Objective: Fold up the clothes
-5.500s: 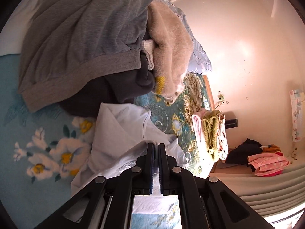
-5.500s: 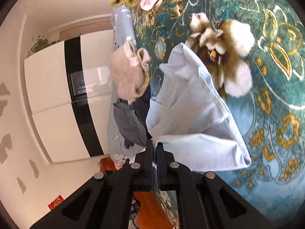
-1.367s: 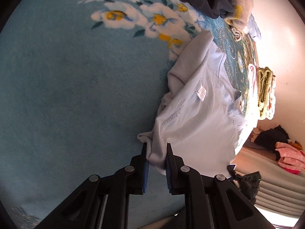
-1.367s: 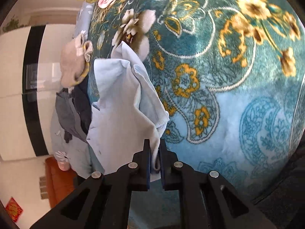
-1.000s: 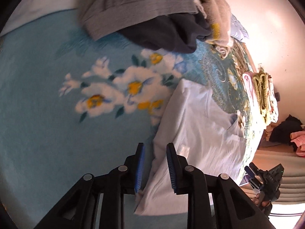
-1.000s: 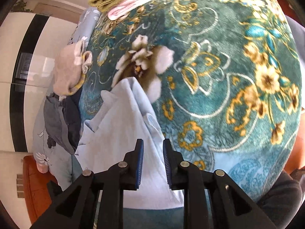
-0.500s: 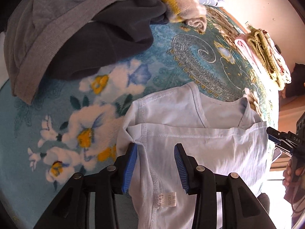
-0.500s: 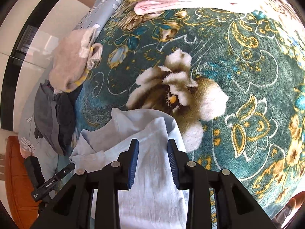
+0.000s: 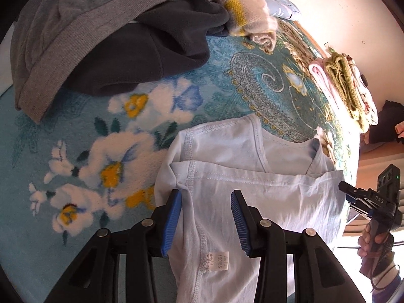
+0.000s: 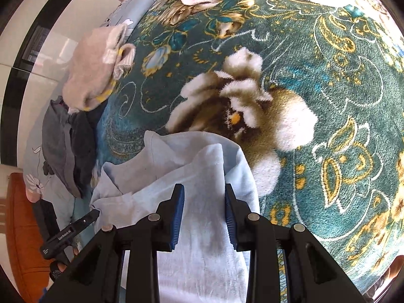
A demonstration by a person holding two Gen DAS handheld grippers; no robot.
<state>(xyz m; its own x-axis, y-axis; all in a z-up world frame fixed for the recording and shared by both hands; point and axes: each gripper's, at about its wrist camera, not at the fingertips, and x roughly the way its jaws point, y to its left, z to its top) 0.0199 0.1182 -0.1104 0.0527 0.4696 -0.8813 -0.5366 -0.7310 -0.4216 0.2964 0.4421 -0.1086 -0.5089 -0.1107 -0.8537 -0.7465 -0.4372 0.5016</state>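
A light blue shirt point(image 9: 252, 189) lies flat on the flowered blanket point(image 9: 75, 176), its lower half folded up over the upper part, with a size tag near the side seam. My left gripper point(image 9: 205, 194) hovers open over the shirt's left edge by the sleeve seam; the cloth lies below the blue pads, not pinched. My right gripper point(image 10: 203, 189) stands open over the opposite edge of the shirt point(image 10: 141, 176), also holding nothing. In the left wrist view the right gripper point(image 9: 347, 194) shows at the shirt's far corner, held by a hand point(image 9: 373, 250).
A heap of clothes lies beyond the shirt: a grey sweater point(image 9: 75, 25), a dark garment point(image 9: 151, 50) and a fuzzy beige piece point(image 10: 93, 75). A folded pink and olive stack point(image 9: 338, 83) sits at the blanket's far side. An orange-brown surface point(image 10: 20, 227) lies past the bed edge.
Both grippers let go of the shirt and opened. The shirt, lifted and stretched before, now lies folded on the blanket, and both grippers have shifted toward its sleeve end.
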